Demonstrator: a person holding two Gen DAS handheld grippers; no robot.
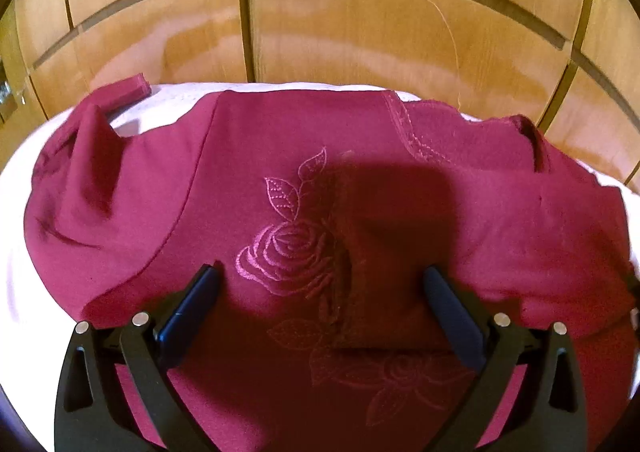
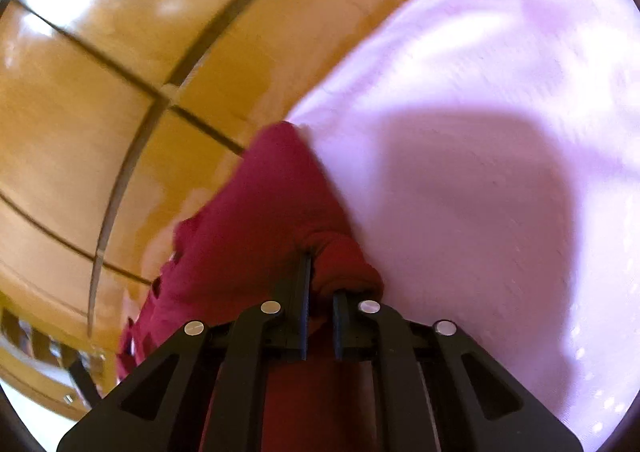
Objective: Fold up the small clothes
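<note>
A dark red garment [image 1: 248, 171] with embroidered roses [image 1: 292, 256] lies spread on a white cloth-covered surface [image 1: 168, 107]; one part is folded over its middle. My left gripper [image 1: 322, 280] hovers just above the garment's centre, open and empty, with blue pads [image 1: 192, 304] wide apart. In the right wrist view, my right gripper [image 2: 320, 276] is shut on a bunched edge of the same red garment [image 2: 260, 211] and holds it lifted over the white cloth [image 2: 480, 171].
Wooden cabinet doors [image 1: 320, 19] with dark grooves stand right behind the surface's far edge. They also fill the left of the right wrist view [image 2: 80, 111]. A loose red fabric end [image 1: 128, 89] lies at the far left edge.
</note>
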